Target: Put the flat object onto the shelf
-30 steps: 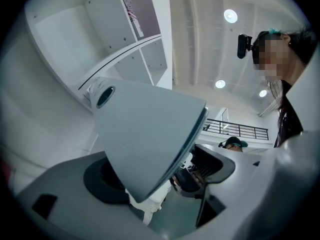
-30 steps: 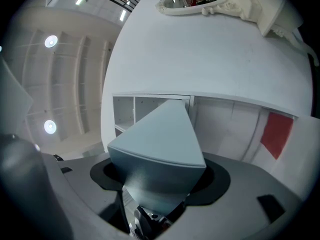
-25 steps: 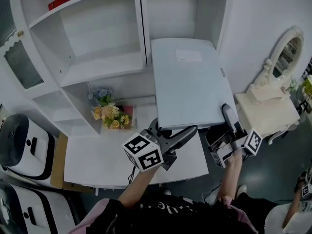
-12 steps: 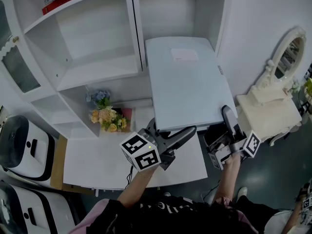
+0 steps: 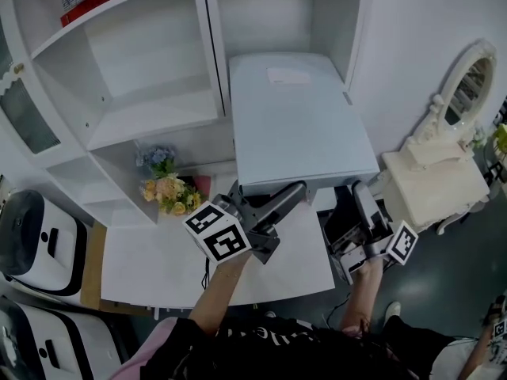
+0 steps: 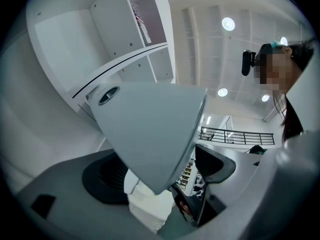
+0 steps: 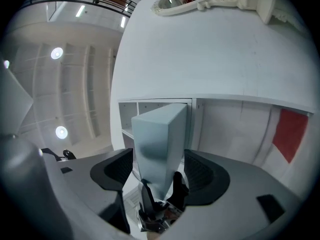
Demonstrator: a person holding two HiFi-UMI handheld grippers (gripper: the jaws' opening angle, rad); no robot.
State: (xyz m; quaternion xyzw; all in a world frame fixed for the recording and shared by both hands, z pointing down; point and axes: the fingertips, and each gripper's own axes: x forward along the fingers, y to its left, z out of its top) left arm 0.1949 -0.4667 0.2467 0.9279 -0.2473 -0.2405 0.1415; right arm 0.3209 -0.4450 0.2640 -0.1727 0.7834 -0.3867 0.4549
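Carried farther into the white shelf [image 5: 150, 113] than a second ago: pale blue flat object [image 5: 297, 125], far edge now inside the right compartment, near edge overhanging. Probably almost placed. Clamped on its near edge: left gripper [image 5: 289, 195], right gripper [image 5: 363, 200].

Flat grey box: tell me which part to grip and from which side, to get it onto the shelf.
Grip the flat grey box by its near edge, from the person's side, one gripper near each corner, as the left gripper and right gripper do now. It is wide and thin, and its far end faces the shelf, so that end must stay free.
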